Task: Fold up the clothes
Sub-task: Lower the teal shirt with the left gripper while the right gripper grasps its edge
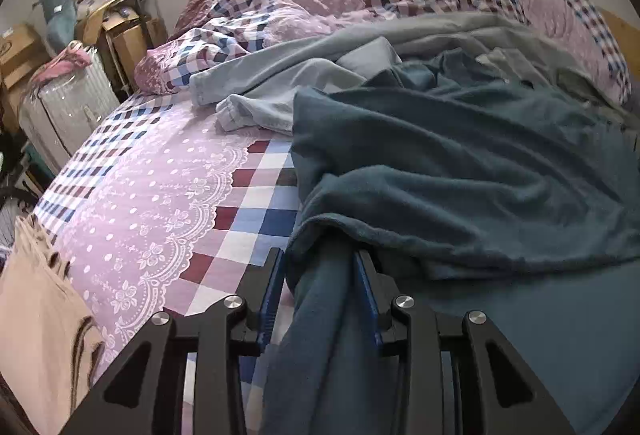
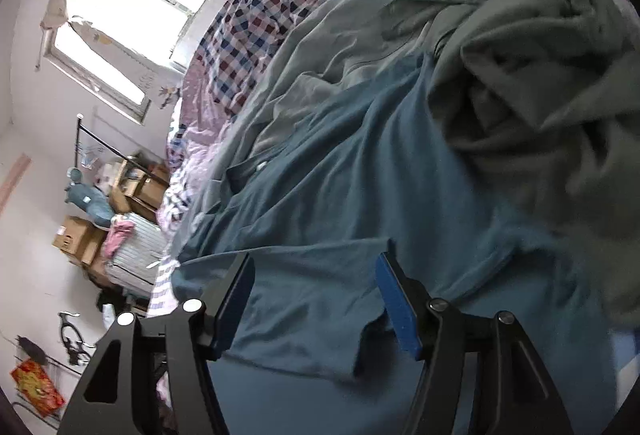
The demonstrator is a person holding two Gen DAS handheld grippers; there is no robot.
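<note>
Teal garment (image 1: 460, 163) is sprawled rumpled over your checkered bedsheet (image 1: 256, 203); your left gripper (image 1: 320, 275) has a bunched fold clamped between its pads, while your right gripper (image 2: 316, 275) hangs spread wide above it. Light jeans (image 1: 256, 83) lie just beyond.

Finding no readable text, label, brand, number or sign in either view. Noting only a dark, blurred mark on a cardboard box (image 1: 18, 45) far off to the left beyond the left fingers (image 1: 276, 275), too smeared to make out. Noting also a red and yellow printed packet (image 2: 36, 387) low to the left of the right fingers (image 2: 236, 287), its print too small and blurred to read.
</note>
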